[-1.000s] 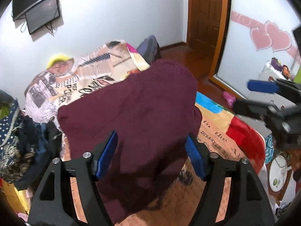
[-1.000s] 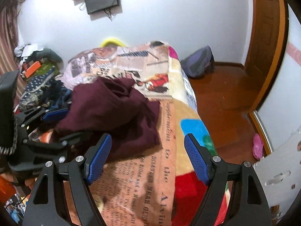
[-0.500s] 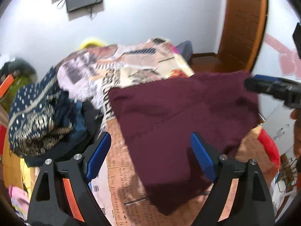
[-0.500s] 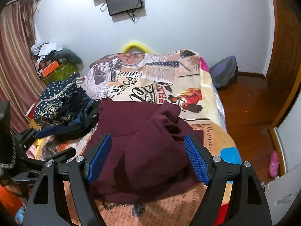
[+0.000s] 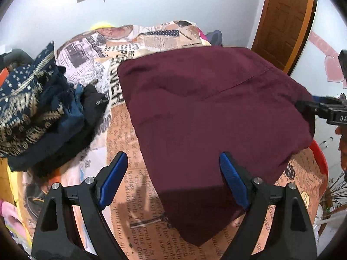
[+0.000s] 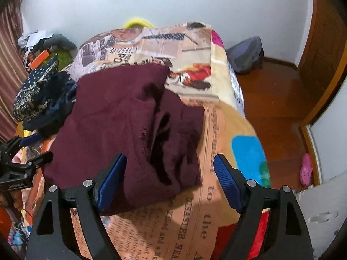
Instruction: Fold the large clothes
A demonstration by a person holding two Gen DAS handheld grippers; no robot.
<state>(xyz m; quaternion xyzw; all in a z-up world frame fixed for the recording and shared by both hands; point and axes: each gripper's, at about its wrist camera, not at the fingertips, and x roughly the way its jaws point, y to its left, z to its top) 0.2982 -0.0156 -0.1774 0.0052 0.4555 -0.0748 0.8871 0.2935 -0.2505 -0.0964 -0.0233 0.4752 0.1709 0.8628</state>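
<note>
Maroon garment, large and soft, lies on the newspaper-print bedspread in front of me, spread fairly flat on its left half and bunched into deep creases on its right half. Its near edge falls between the blue pads of both my tools.

My left gripper stands wide apart, holding nothing, above the garment's near left corner. My right gripper is opening its jaws; the crumpled hem lies below and between them, but the pads do not press on it.

Beyond the garment, to the left, sits a heap of dark patterned clothes. A wooden floor runs along the bed's right side.

The step in hand, I judge, is taking hold of the near edge to make a fold. To do it well I would smooth the bunched right side first, then pinch both near corners evenly, catching only the garment and not the bedspread beneath.
</note>
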